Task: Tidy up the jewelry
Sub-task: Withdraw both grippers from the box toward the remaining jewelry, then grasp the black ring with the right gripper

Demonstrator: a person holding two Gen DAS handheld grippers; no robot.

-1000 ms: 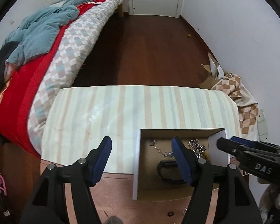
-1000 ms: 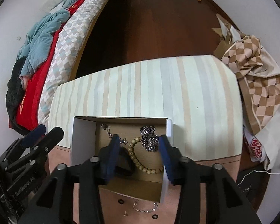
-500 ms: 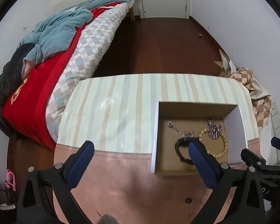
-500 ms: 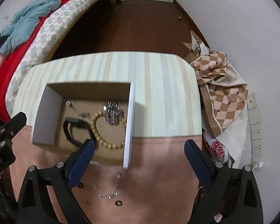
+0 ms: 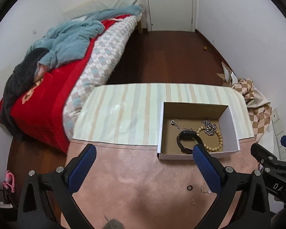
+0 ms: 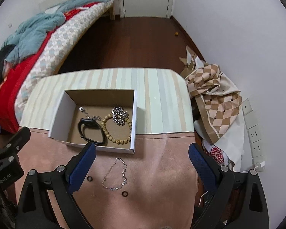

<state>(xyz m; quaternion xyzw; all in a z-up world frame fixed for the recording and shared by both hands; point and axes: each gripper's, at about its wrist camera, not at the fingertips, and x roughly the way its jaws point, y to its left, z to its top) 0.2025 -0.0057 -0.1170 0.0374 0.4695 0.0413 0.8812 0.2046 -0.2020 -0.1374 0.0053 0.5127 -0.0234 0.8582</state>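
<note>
A white-walled cardboard box [image 6: 57, 120] [image 5: 232, 126] sits where the striped cloth meets the pink mat. It holds a black band [image 6: 91, 131] [image 5: 186, 142], a wooden bead bracelet [image 6: 116, 133] [image 5: 214, 140], a chunky silver chain [image 6: 120, 115] [image 5: 209, 127] and a thin pendant chain [image 6: 88, 113]. On the mat in front lie a thin silver chain [image 6: 115, 175] and two black rings [image 6: 89, 178] [image 6: 124, 193]. My right gripper [image 6: 142, 150] hangs open above that chain. My left gripper [image 5: 144, 152] is open over bare mat left of the box.
The pink mat [image 5: 135, 181] covers the near half of the table and the striped cloth [image 5: 124, 106] the far half. A bed [image 5: 70, 61] stands to the left. A checkered cloth [image 6: 215, 95] and wall sockets [image 6: 254, 133] are to the right.
Both grippers' jaws spread from half-open to wide open. Both drew back and upward from the box, so more of the mat and loose jewelry shows.
</note>
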